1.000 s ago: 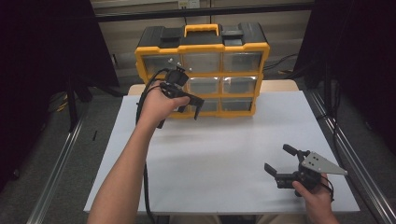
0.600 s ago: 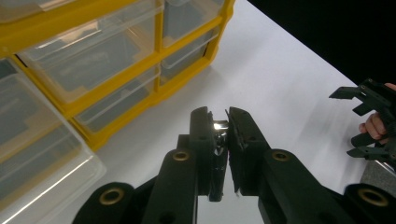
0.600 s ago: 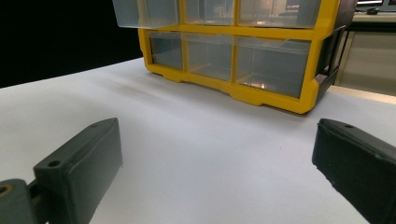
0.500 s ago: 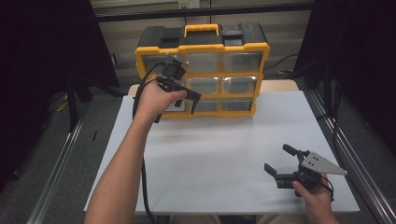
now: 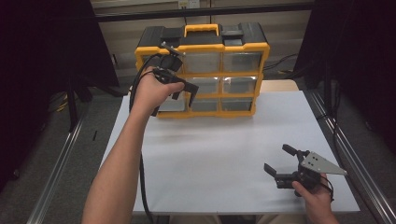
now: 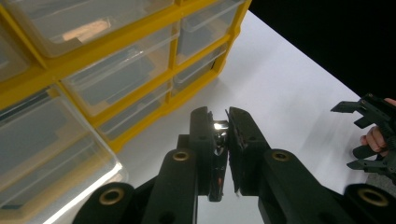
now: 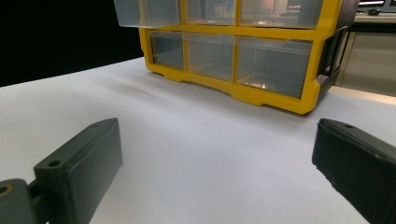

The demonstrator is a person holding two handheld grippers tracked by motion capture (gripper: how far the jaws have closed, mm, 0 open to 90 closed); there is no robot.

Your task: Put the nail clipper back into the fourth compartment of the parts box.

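A yellow and black drawer organizer (image 5: 240, 49) with clear drawers stands at the back of the white table (image 5: 219, 144). My left gripper (image 5: 187, 95) is raised in front of its left column of drawers. Its jaws are shut on a small shiny metal piece (image 6: 219, 129). One clear drawer (image 6: 51, 154) close to this gripper sticks out of the frame. Near the front right corner of the table my right gripper (image 5: 276, 158) sits low and open, with nothing between its fingers (image 7: 79, 163). It points toward the organizer (image 7: 261, 56).
The left gripper's black cable (image 5: 142, 177) trails down over the table's left front part. Metal rails (image 5: 348, 158) run along both sides of the table. Dark curtains stand on either side, and a shelf unit is behind the organizer.
My left hand has lifted its gripper from the lower drawers up toward the middle and top rows. The right gripper has stayed where it was.
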